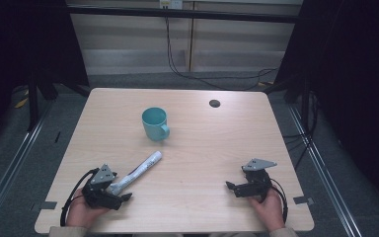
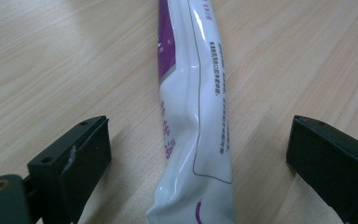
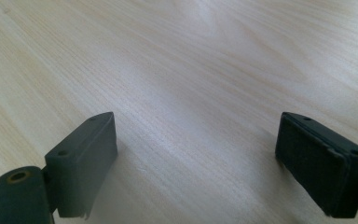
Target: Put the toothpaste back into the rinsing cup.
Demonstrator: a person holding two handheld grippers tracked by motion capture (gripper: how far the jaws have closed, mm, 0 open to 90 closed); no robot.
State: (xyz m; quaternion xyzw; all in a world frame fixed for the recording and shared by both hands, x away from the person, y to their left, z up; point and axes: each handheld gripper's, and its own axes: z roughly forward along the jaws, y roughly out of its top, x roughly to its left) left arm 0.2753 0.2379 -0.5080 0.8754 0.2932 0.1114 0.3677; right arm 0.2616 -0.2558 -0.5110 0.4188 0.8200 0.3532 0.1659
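At the lower left of the high view, the left gripper (image 1: 123,197) is held low over the table (image 1: 202,148) by a hand (image 1: 81,213), its jaws spread wide. In the left gripper view a white tube (image 2: 193,116) with purple print is seen lying flat on the wood between those jaws — a clear gap is left on each side, so nothing is gripped. The crimped, dented end of the tube lies nearest the camera, and the body runs away toward the top of the frame. In the high view the tube (image 1: 140,170) is laid slantwise, from beside the left gripper up and to the right, toward the middle of the table.

A teal cup (image 1: 154,123) is stood upright above the tube's far end, a little apart from it, with its handle turned to the lower right.

At the lower right of the high view, the right gripper (image 1: 231,186) is held by the other hand (image 1: 269,207), well apart from the tube. Its jaws are likewise fully parted — in the right gripper view bare wood is seen between them.
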